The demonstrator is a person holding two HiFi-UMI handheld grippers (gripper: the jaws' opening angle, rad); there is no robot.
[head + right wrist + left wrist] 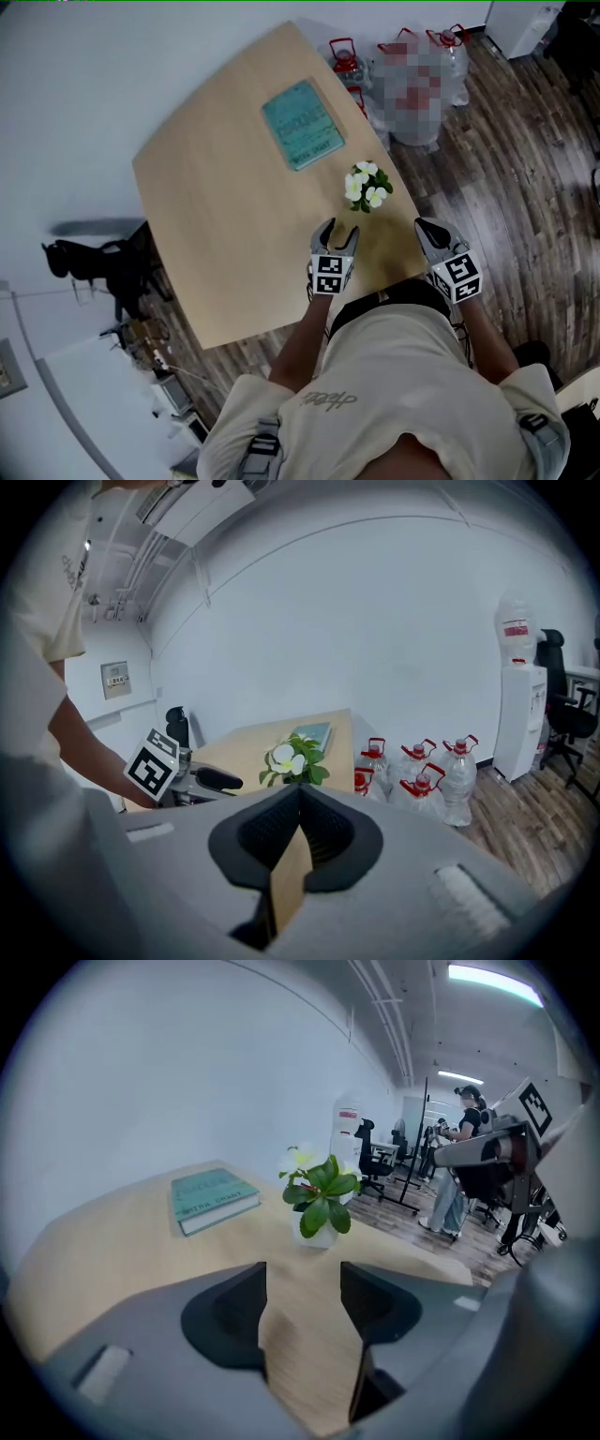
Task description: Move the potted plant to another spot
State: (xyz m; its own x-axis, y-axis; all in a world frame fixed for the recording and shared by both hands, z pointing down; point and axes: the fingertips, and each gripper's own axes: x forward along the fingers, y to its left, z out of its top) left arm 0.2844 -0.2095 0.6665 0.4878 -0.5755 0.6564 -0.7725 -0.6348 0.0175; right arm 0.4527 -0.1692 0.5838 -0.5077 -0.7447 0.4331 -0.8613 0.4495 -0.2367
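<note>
Jaws on the left gripper [302, 1274] stand apart w/ nothing btw them but bare counter [225, 216]; jaws on the right gripper [298, 791] are closed tip to tip, also empty. We hold nothing. The potted plant [319, 1202] stands upright on the counter ahead of the left jaws, a bit right of their gap, clear of both tips; from the right jaws it sits ahead and off to the left. Its small white pot is partly under leaves and white flowers. A teal book [211, 1199] lies further out, ahead-left of the left jaws, well apart from the plant.

Our read: step in hand = the reach, pre-grasp; plant not lifted, no carry begun. Left gripper looks the likelier picker, jaws apart and nearly lined up, but we can't be sure.

Next move needs, imo: bring the left jaws fwd and slightly right till the pot sits in the gap; come in low so the jaws meet the pot wall, not foliage; check the gap is wide enough first. Then close gently, lift straight, keep it upright. Plant is near the counter edge on the right-jaw side, so no sideways nudge that way. Bare counter left of the left jaws looks a fair drop spot.
</note>
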